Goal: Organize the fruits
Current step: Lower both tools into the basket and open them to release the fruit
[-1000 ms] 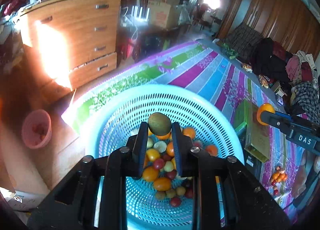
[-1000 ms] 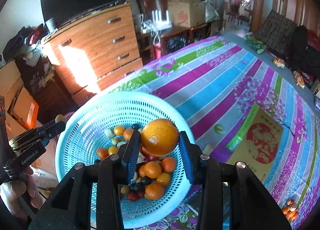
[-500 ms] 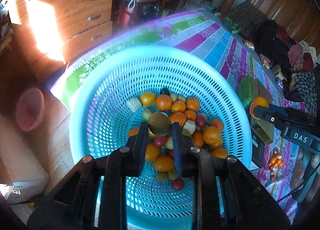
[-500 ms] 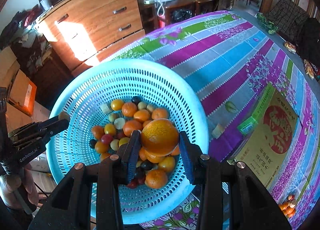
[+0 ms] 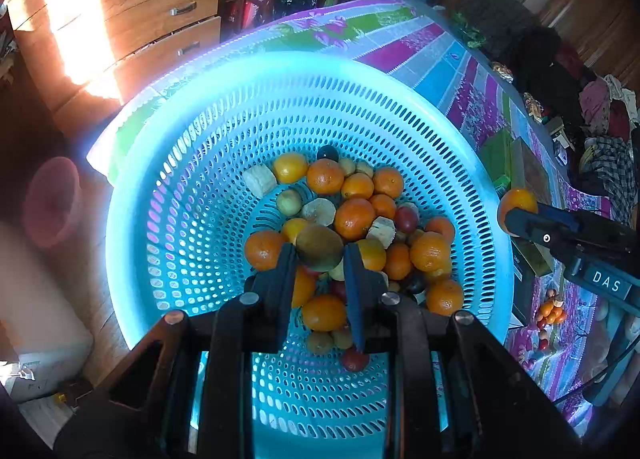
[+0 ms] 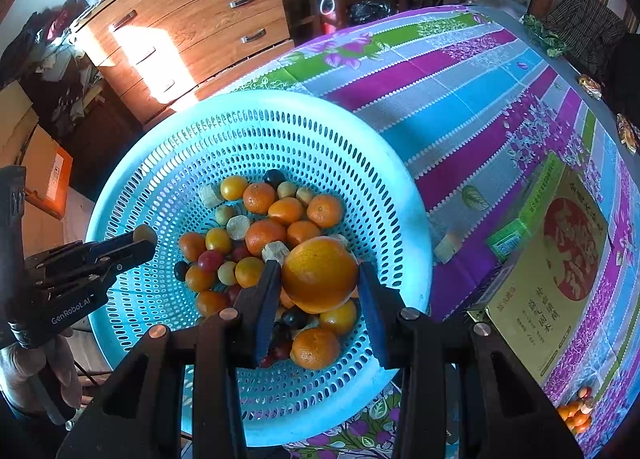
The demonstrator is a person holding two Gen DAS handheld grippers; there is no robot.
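Observation:
A round turquoise perforated basket sits at the table's corner and holds several oranges, small red, yellow and dark fruits. My left gripper is shut on a brown-green kiwi, held just above the fruit pile. The kiwi and the left gripper also show at the left of the right wrist view. My right gripper is shut on a large orange over the basket's right half. That orange appears at the right edge of the left wrist view.
A striped floral cloth covers the table. A yellow-green box lies right of the basket, and a small heap of fruit lies near the table's front right. A wooden chest of drawers stands beyond. A hand holds the left gripper.
Both grippers have come down and tilted further downward over the basket, each still holding its fruit. The basket and fruit pile now fill more of both views.

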